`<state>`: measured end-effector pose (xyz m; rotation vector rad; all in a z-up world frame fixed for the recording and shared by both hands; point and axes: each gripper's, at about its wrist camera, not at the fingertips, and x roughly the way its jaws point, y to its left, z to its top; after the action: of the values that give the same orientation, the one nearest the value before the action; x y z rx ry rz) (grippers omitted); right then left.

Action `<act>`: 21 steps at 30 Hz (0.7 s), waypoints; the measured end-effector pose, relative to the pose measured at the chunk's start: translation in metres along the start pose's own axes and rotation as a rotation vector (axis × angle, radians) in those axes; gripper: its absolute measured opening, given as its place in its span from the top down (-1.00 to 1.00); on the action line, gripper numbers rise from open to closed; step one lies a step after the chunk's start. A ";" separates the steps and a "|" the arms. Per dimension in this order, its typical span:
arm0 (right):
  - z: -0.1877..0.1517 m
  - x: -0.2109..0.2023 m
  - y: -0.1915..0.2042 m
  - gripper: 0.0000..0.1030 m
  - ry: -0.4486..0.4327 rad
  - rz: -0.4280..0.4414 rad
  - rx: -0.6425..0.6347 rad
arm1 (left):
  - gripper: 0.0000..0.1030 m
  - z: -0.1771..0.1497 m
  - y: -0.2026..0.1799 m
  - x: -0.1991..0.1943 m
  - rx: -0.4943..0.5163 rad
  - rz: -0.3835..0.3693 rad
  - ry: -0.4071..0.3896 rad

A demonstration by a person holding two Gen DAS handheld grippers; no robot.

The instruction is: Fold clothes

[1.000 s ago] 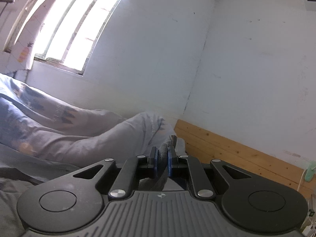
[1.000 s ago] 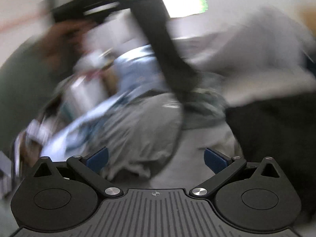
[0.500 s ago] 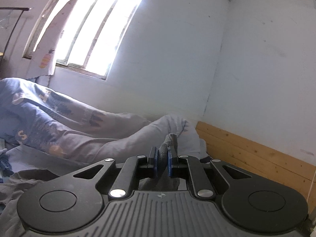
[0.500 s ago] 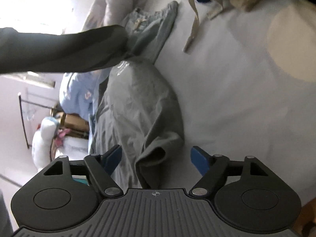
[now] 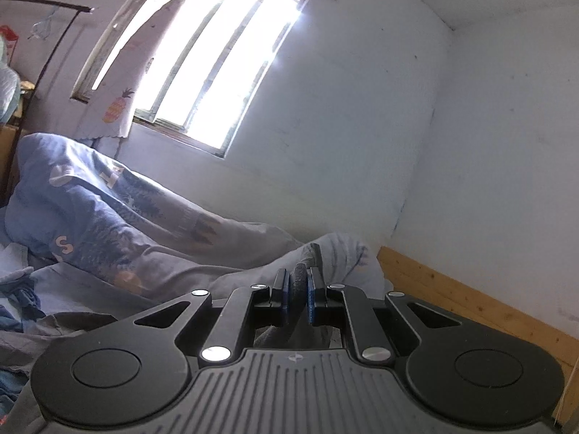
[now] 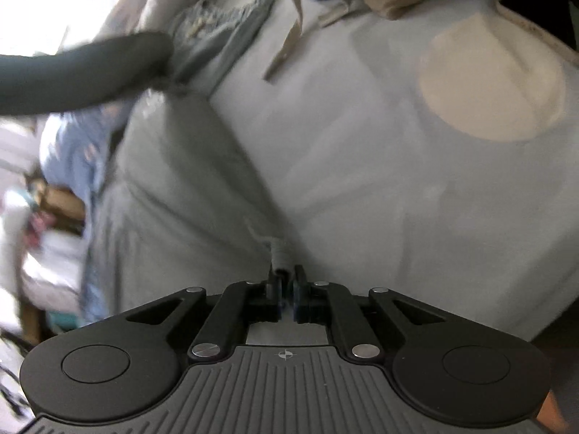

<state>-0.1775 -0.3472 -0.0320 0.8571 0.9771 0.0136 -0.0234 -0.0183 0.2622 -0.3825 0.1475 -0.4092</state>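
Here the left hand-held gripper (image 5: 297, 291) points level toward the wall, clamped on a grey garment (image 5: 302, 271); the right hand-held gripper (image 6: 286, 289) angles down over the bed (image 6: 362, 181), pinching the same garment's edge.

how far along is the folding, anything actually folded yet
Nothing visibly folded yet. In hand: the left gripper and the right gripper are each shut on an edge of the grey cotton garment. Left: the folding itself, and the crumpled blue-grey denim piece beyond on the white bedsheet.
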 end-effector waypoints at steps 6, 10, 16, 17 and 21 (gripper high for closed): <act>-0.013 -0.034 0.019 -0.59 -0.082 -0.074 -0.145 | 0.75 0.009 0.023 -0.003 -0.066 0.004 -0.023; -0.002 -0.049 0.044 -0.62 -0.181 -0.079 -0.274 | 0.75 0.018 0.042 -0.004 -0.093 0.018 -0.054; 0.036 -0.030 0.111 -0.82 -0.377 -0.029 -0.577 | 0.75 0.025 0.064 0.002 -0.118 0.046 -0.063; 0.044 -0.017 0.125 -0.82 -0.413 -0.028 -0.632 | 0.75 0.025 0.066 0.002 -0.118 0.049 -0.064; 0.071 0.049 0.174 -0.82 -0.506 -0.067 -0.844 | 0.75 0.029 0.074 0.004 -0.120 0.061 -0.070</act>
<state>-0.0357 -0.2552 0.0633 0.0321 0.4391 0.1361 0.0126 0.0524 0.2595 -0.5091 0.1156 -0.3276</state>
